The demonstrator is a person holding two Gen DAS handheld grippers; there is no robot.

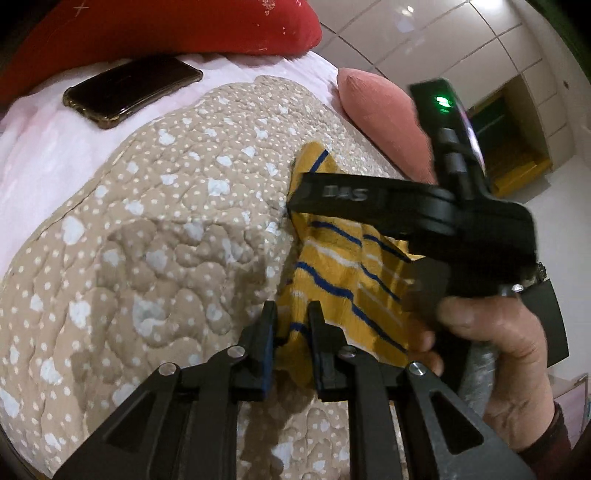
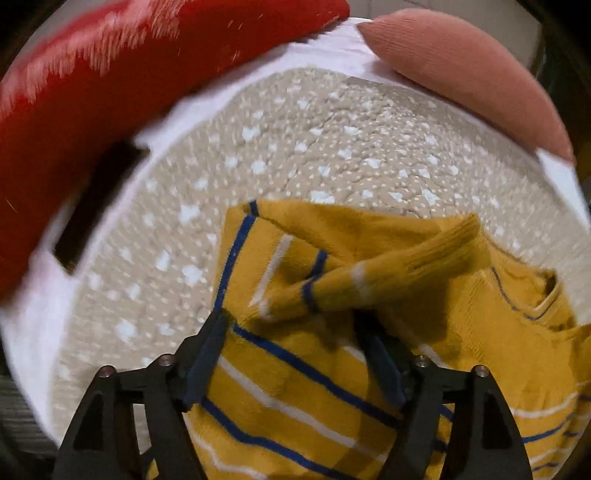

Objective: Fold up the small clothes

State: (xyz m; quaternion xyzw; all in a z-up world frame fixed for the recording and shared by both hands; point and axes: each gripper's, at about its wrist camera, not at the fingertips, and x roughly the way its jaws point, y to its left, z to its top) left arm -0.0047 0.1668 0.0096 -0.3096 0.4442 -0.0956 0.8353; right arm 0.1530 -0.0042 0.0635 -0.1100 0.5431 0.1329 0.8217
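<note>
Left wrist view: left tool clamped on a bunched edge of the yellow striped sweater, fingers nearly together with the knit pinched between the pads. Sweater spread over the beige quilted blanket on the bed, blue and white stripes running across the knit. Right tool seen from outside, crossing above the sweater, gripped by a hand at the right of the picture; whether its fingers stand apart not readable from this side. Dark phone flat on the pink sheet, well apart from the sweater. Red pillow behind the phone; pink cushion at the far right edge of the bed.

Right wrist view (motion-blurred): right tool with fingers wide apart, hovering over the sweater, pads pressing on nothing. One sleeve folded across the body of the sweater, ribbed cuff pointing up and right. Collar opening visible at the right. Blanket beneath, white-spotted. Red pillow at upper left, pink cushion at upper right, phone a dark blur on the sheet at left.
</note>
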